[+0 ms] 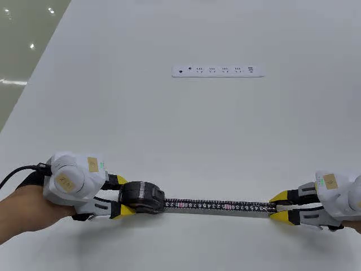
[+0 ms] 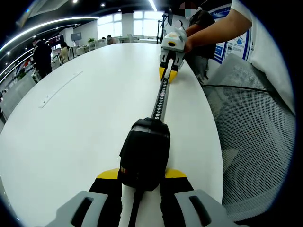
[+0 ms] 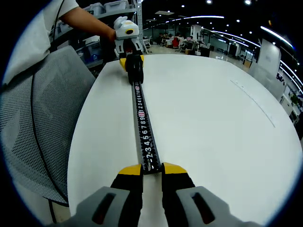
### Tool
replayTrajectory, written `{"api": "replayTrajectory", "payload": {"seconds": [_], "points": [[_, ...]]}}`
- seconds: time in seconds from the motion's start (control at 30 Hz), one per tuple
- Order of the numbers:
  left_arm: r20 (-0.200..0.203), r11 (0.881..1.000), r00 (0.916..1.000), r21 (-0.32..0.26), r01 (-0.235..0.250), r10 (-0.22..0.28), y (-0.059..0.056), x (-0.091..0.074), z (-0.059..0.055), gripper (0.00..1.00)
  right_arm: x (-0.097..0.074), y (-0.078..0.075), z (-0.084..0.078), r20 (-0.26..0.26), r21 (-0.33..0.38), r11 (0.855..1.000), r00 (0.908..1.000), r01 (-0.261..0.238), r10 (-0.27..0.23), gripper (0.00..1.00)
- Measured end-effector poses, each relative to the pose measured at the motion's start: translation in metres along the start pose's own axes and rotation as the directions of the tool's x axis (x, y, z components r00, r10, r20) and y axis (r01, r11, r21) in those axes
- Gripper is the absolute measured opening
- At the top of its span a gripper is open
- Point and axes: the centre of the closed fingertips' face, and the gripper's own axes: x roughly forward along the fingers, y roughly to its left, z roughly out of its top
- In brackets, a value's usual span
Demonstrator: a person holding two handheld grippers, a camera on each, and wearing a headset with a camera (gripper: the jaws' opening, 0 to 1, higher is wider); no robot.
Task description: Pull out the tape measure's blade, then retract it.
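Got the tape case [image 1: 142, 197] clamped in the jaws of the left gripper [image 1: 123, 196], down near the front edge of the bench [image 1: 186, 135]. Pinching the blade [image 1: 217, 205] tip with the right gripper [image 1: 280, 206], jaws closed on it. Stretched out straight between the two, running along the bench, numbers up. Also spotted a power strip [image 1: 218, 70] well off toward the far side.

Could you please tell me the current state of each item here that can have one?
left gripper, shut on the tape measure case
right gripper, shut on the tip of the blade
tape measure case, held, blade out
blade, extended, stretched straight between the grippers
power strip, lying flat, nothing plugged in
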Motion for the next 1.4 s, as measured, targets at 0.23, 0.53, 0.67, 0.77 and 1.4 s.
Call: {"api": "replayTrajectory", "payload": {"seconds": [0.23,0.53,0.67,0.77,1.4], "points": [[-0.007,1.0,1.0,-0.01,-0.003,0.002,0.0008,0.0006,0.0009,0.28,0.0017,-0.001,0.0003,-0.012,0.014,1.0,0.9998,-0.014,0.014,0.13],[0.002,0.999,1.0,-0.034,-0.003,0.003,0.0015,0.0004,0.0009,0.29,0.0018,-0.0007,-0.0013,-0.005,0.03,0.999,0.9996,-0.028,0.028,0.13],[0.002,0.999,1.0,-0.037,0.001,-0.001,0.0011,0.0002,0.0009,0.29,0.0022,-0.0004,-0.0014,-0.007,0.031,0.999,0.9997,-0.025,0.025,0.14],[-0.004,1.0,1.0,-0.031,0.0,0.0,0.0007,0.0003,0.0014,0.29,0.002,-0.0001,-0.0014,-0.003,0.033,0.999,0.9998,-0.02,0.02,0.14],[-0.007,0.999,0.9999,-0.036,-0.015,0.014,0.0014,0.0,0.0012,0.31,0.0028,0.0001,-0.0005,-0.005,0.028,1.0,0.9999,-0.011,0.012,0.15]]}}
